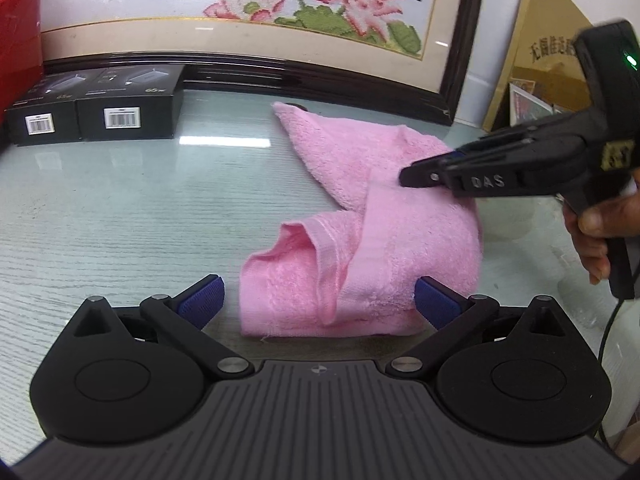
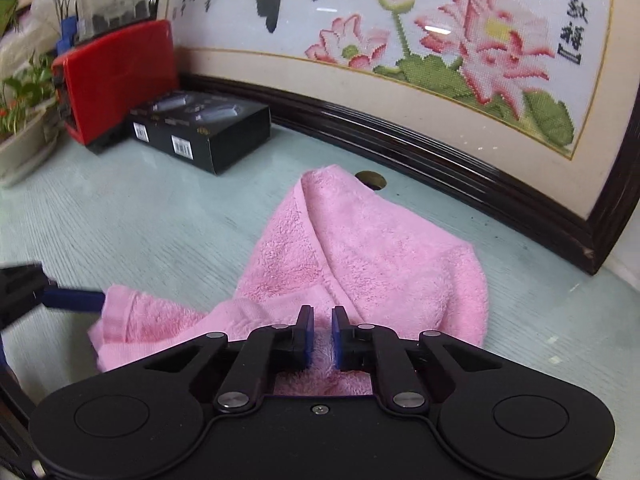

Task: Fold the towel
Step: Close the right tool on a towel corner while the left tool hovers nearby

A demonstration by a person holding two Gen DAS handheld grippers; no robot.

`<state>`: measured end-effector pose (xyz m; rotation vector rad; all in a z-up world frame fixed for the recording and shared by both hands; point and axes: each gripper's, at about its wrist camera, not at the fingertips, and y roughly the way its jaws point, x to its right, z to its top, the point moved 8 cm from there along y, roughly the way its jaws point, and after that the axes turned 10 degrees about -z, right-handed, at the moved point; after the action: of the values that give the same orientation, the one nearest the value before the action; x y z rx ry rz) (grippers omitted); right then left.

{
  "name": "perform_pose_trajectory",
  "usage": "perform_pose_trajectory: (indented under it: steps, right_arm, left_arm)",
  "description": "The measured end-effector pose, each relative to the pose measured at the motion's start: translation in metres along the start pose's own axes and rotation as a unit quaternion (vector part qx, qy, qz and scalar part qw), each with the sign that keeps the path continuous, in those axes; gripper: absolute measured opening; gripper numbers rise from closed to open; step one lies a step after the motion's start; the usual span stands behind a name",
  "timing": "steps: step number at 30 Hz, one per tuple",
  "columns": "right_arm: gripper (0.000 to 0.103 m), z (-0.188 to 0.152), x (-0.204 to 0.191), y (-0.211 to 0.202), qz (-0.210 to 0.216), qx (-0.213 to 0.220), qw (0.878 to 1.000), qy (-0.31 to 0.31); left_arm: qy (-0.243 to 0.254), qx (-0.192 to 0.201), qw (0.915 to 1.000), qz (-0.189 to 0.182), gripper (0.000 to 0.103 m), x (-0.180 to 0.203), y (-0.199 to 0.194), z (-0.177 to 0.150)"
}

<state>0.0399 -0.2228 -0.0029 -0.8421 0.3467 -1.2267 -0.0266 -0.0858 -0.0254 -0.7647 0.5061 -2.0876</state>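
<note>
Pink towel (image 1: 360, 240) crumpled at mid-desk, one gripper wide, one pinching.

In the left wrist view the left gripper (image 1: 320, 304) has its fingers (image 1: 202, 300) spread wide either side of the towel's near edge, touching nothing; bare desk (image 1: 120, 220) fills the left of the frame up to two black boxes (image 1: 92, 112) at upper left, while a framed picture (image 1: 256, 20) closes the back. The right gripper (image 1: 404, 178) enters from the right, its tip over the towel's raised fold. Only the right wrist view shows that gripper's (image 2: 321, 336) fingers narrow, with pink cloth between them, plus a red box (image 2: 116, 76) and plants (image 2: 24, 100) at upper left.
</note>
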Motion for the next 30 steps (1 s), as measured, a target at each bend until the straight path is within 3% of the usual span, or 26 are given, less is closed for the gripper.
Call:
perform_pose_trajectory:
  steps: [6,16,21,23,25,27,30]
  right_arm:
    - [0.008,0.001,0.009,-0.019,0.003,0.036,0.999,0.039]
    - [0.003,-0.008,0.058,-0.081,-0.007,0.099,0.984,0.148]
    - [0.004,-0.042,0.085,-0.090,-0.026,0.070,0.981,0.178]
    - [0.005,-0.041,0.086,-0.091,-0.022,0.077,0.981,0.177]
    - [0.011,-0.033,0.082,-0.096,-0.025,0.093,0.981,0.171]
    - [0.035,-0.023,0.073,-0.097,-0.017,0.102,0.983,0.154]
    - [0.045,-0.011,0.053,-0.084,-0.020,0.090,0.990,0.108]
  left_arm:
    - [0.016,0.010,0.9998,-0.003,0.103,0.002,-0.010,0.007]
    - [0.066,-0.021,0.9973,-0.025,0.103,0.024,0.007,-0.003]
    - [0.085,-0.037,0.9951,-0.034,0.103,0.033,0.016,-0.008]
    - [0.087,-0.041,0.9947,-0.037,0.103,0.036,0.019,-0.008]
    - [0.089,-0.044,0.9943,-0.039,0.103,0.039,0.022,-0.009]
    - [0.096,-0.046,0.9936,-0.038,0.103,0.042,0.023,-0.010]
    - [0.103,-0.047,0.9929,-0.035,0.103,0.043,0.022,-0.012]
